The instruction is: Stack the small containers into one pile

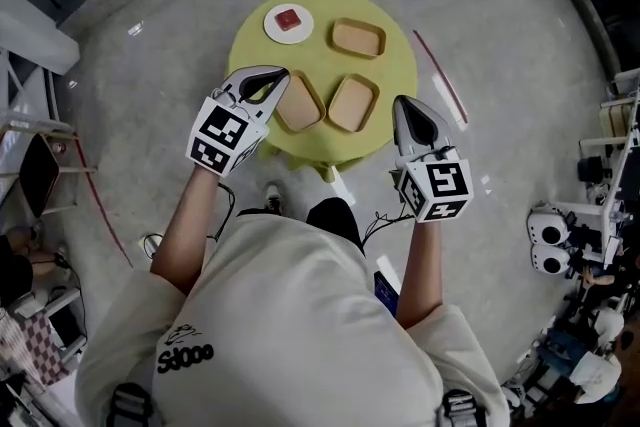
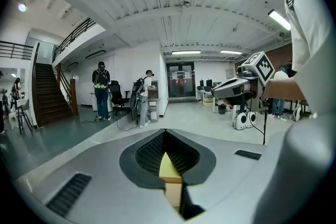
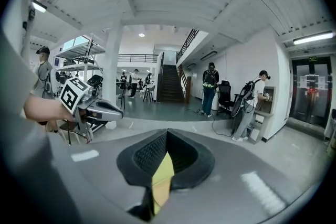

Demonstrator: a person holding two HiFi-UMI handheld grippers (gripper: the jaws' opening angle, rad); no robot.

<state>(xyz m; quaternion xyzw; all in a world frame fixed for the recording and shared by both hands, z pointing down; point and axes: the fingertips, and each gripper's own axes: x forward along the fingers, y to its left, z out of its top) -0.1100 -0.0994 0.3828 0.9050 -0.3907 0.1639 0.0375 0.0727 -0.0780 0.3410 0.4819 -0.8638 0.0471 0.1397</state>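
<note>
The left gripper (image 1: 283,75) has its two jaws pressed together with nothing between them; through the slot behind the tips its own view shows only a sliver of yellow-green. The right gripper (image 1: 401,105) looks the same, jaws together and empty. Each carries one marker cube, and both are held low and nearly level over the near side of the table (image 1: 395,75), one to each side. In the head view the left tips lie at the left edge of the left front container (image 1: 298,102); whether they touch it I cannot tell. The right tips are just right of the right front container (image 1: 352,103), at the table's edge. There are three small tan containers in all, shallow and rectangular with rounded corners, each lying apart on the one round table: the two in front sit side by side with a narrow gap, and the back container (image 1: 358,37) stands alone behind them. None is stacked. Left of the back one is a single white plate (image 1: 274,30) bearing one red piece (image 1: 288,18). Beyond the table, the gripper views show an open hall with a staircase (image 3: 169,83) and two people (image 2: 101,89) standing near a desk.
</note>
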